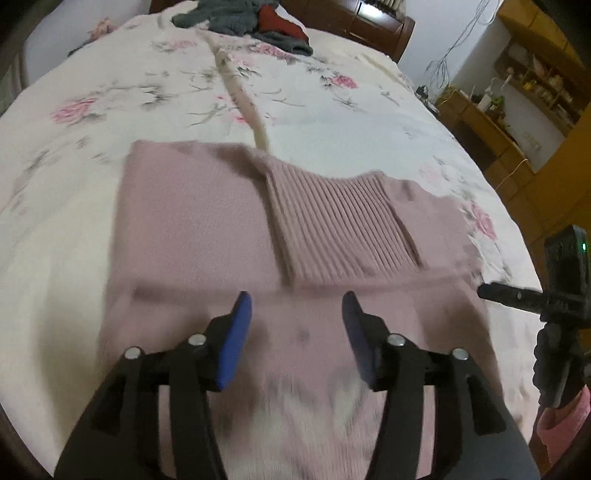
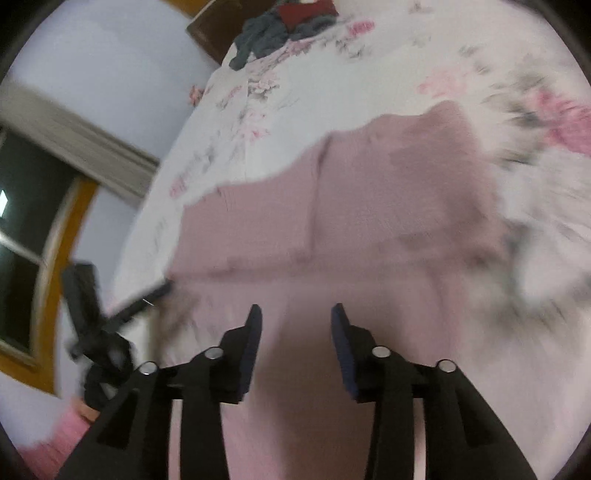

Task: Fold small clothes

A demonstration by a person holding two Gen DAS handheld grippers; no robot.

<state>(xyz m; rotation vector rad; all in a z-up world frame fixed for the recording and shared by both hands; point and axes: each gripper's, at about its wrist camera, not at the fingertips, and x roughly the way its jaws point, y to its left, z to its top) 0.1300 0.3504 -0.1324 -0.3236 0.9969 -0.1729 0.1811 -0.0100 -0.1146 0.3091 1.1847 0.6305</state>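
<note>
A pink knitted sweater (image 1: 199, 225) lies partly folded on the floral bedsheet, its ribbed collar (image 1: 340, 225) turned up on top. My left gripper (image 1: 297, 310) hovers over the sweater's near part, open, with nothing between its blue pads. In the right wrist view the same sweater (image 2: 369, 206) fills the middle, blurred. My right gripper (image 2: 295, 321) is open above its near edge and holds nothing. The other gripper shows at the frame edges: the right gripper (image 1: 532, 295) at the sweater's right side, the left gripper (image 2: 110, 317) at its left side.
A heap of grey and red clothes (image 1: 251, 18) sits at the far end of the bed (image 1: 92, 92), by the wooden headboard (image 1: 373, 26). Wooden shelves (image 1: 517, 96) stand to the right. A window (image 2: 22, 236) and wall lie to the left. A pink sleeve (image 1: 561, 424) shows.
</note>
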